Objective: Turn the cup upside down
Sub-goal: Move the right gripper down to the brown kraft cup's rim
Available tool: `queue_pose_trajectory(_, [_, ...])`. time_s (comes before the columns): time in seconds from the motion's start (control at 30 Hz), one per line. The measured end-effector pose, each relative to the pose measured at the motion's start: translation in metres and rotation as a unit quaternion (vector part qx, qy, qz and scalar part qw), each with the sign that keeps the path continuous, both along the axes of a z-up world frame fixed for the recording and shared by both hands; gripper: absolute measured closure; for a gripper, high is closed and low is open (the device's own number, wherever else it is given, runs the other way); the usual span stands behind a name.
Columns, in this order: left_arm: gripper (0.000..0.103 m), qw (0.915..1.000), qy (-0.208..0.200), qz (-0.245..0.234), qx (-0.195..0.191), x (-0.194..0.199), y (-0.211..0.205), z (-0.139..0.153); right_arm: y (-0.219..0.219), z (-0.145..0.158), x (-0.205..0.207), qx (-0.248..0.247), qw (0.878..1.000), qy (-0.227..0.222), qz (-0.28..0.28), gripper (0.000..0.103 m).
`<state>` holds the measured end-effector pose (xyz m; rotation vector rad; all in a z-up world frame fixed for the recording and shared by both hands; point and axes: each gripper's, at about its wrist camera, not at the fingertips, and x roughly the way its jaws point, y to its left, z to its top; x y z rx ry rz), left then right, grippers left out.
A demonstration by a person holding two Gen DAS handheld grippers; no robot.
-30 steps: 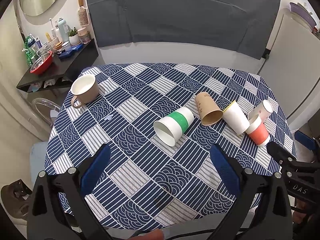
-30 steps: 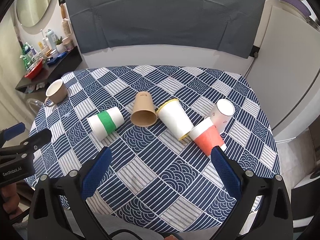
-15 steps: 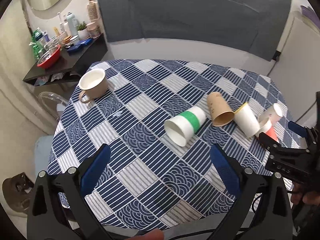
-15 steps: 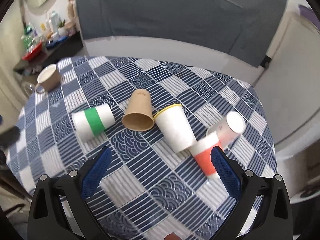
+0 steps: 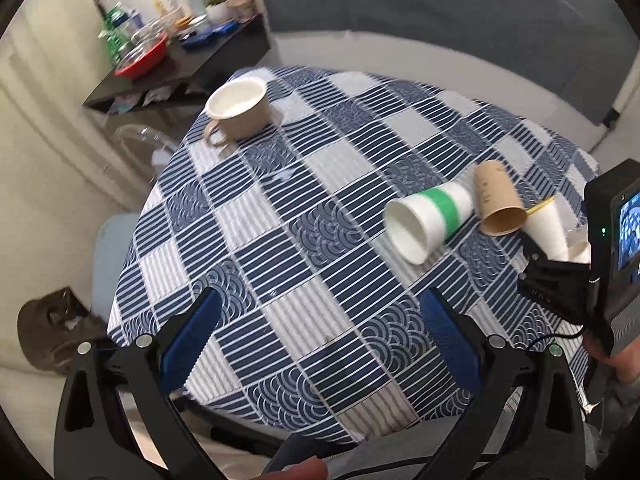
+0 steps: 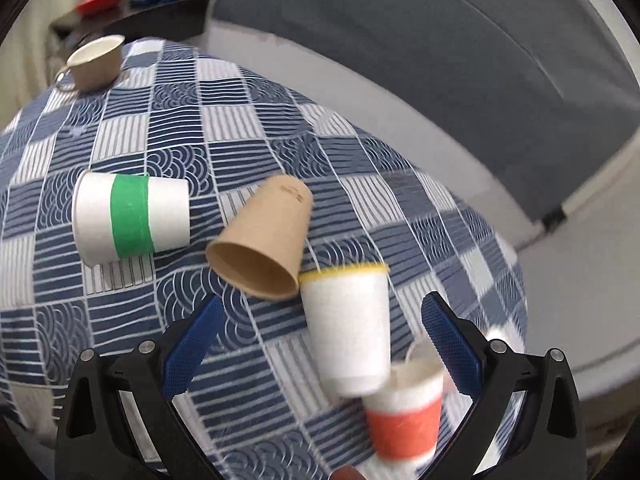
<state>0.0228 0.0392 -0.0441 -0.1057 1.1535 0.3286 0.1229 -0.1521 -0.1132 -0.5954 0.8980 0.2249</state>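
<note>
Several paper cups lie on their sides on the blue patterned tablecloth (image 6: 240, 128): a white cup with a green band (image 6: 132, 216) (image 5: 430, 220), a brown cup (image 6: 264, 240) (image 5: 498, 200), a white cup with a yellow rim (image 6: 348, 328) (image 5: 548, 228) and a white cup with an orange band (image 6: 404, 412). My right gripper (image 6: 320, 344) is open, low over the yellow-rimmed and orange-banded cups, its fingers on either side of them. My left gripper (image 5: 320, 340) is open and empty over the table's near left part. The right gripper's body (image 5: 592, 276) shows in the left wrist view.
A tan mug (image 5: 240, 110) (image 6: 96, 62) stands upright at the table's far left corner. A dark shelf (image 5: 180, 56) with a red bowl and bottles stands beyond it. A grey sheet (image 6: 400, 40) hangs on the back wall. A white cabinet (image 6: 592, 272) is at the right.
My right gripper has moved forward and down toward the yellow-rimmed and orange-banded cups. My left gripper has swung left toward the mug side. The cups have not moved.
</note>
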Motion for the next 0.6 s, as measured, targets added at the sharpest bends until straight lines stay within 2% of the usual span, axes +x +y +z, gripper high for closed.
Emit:
queue_pose_trajectory(0.23, [0.006, 0.9990, 0.033, 0.029, 0.004, -0.005, 0.008, -0.011, 0.022, -0.009, 0.004, -0.040, 0.996, -0.056, 0.055, 0.010])
queue_pose_trajectory(0.27, [0.006, 0.9989, 0.037, 0.031, 0.002, -0.004, 0.009, -0.013, 0.025, -0.009, 0.003, -0.045, 0.995, -0.064, 0.063, 0.018])
queue_pose_trajectory(0.3, [0.006, 0.9987, 0.041, 0.032, 0.001, -0.004, 0.009, -0.015, 0.028, -0.011, 0.003, -0.049, 0.994, -0.071, 0.070, 0.036])
queue_pose_trajectory(0.53, [0.006, 0.9981, 0.059, 0.021, -0.001, -0.005, 0.006, -0.023, 0.032, -0.027, 0.007, -0.063, 0.994, -0.049, 0.080, 0.068])
queue_pose_trajectory(0.6, [0.006, 0.9977, 0.065, 0.019, -0.004, -0.006, 0.005, -0.027, 0.029, -0.032, 0.008, -0.066, 0.994, -0.042, 0.076, 0.082])
